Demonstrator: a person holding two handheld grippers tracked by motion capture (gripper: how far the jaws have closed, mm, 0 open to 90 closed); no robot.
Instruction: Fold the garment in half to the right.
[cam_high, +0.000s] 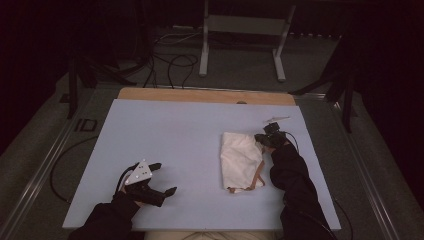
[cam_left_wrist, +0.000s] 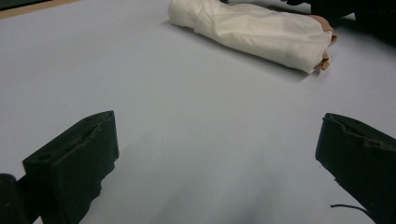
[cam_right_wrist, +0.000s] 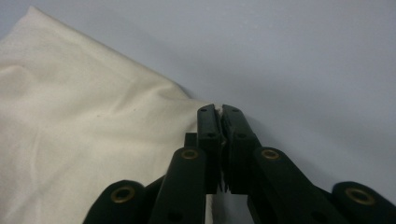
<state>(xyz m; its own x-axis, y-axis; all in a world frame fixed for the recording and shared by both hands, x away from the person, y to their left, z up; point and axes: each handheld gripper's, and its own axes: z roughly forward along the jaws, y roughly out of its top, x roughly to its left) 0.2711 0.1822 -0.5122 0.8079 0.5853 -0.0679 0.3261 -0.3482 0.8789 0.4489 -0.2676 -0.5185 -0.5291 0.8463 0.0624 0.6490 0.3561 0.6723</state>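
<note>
A folded cream cloth (cam_high: 240, 159) with tan straps at its near end lies on the right half of the pale blue table (cam_high: 175, 135). My right gripper (cam_high: 264, 140) sits at the cloth's far right corner, shut on the cloth's edge (cam_right_wrist: 205, 105); a sliver of fabric shows between the jaws in the right gripper view. My left gripper (cam_high: 166, 178) rests low over the near left part of the table, open wide, nothing between its fingers (cam_left_wrist: 74, 163). In the left gripper view the cloth (cam_left_wrist: 252, 32) lies well ahead of it.
A small pale strip (cam_high: 276, 119) lies on the table beyond the right gripper. A wooden board edge (cam_high: 200, 95) runs along the table's far side. Cables and metal stand legs (cam_high: 205, 45) are on the floor behind.
</note>
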